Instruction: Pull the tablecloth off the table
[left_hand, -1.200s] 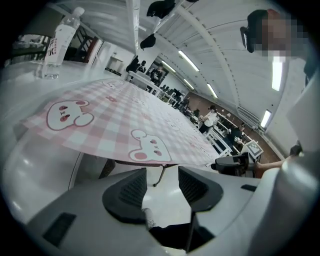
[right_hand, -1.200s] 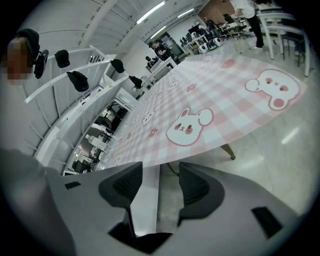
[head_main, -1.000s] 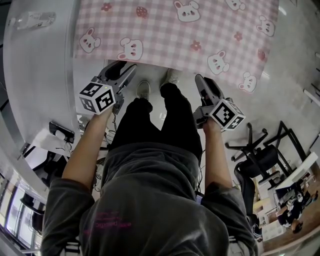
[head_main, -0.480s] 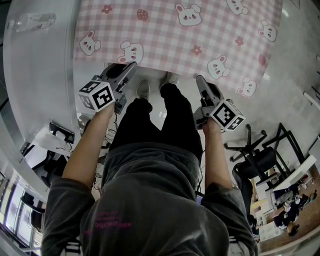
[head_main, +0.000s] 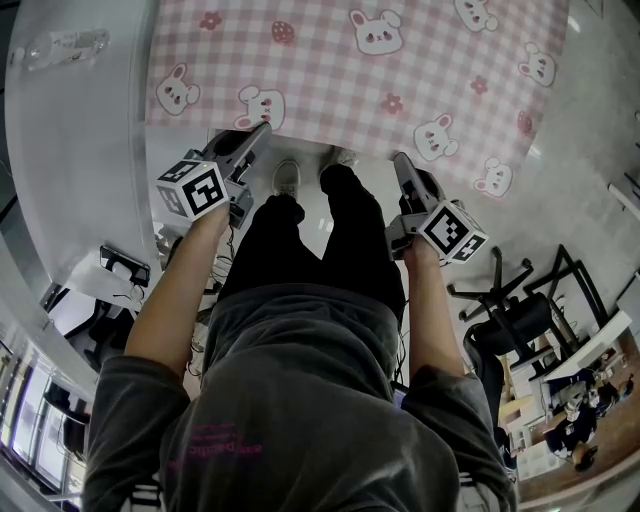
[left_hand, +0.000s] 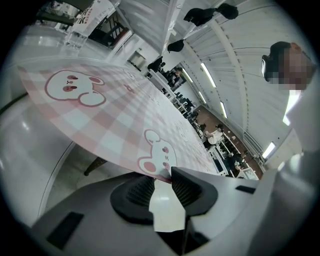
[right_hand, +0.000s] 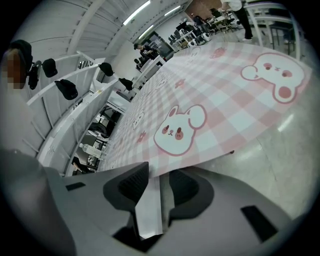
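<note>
Left tongs (left_hand: 161, 175) and right tongs (right_hand: 159, 172) sit slightly apart, straddling the tablecloth (head_main: 400, 60) at six o'clock. It looks light and floppy, so grip that hem.

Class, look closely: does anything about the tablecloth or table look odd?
Yes: the tablecloth juts flat past the table edge toward the person instead of drooping, its edge reaching into the left tongs and right tongs.

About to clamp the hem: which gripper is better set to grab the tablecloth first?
Probably the right gripper: the tablecloth hem crosses the gap between its open jaws. The left gripper, also open, has the hem only reaching one jaw tip.
</note>
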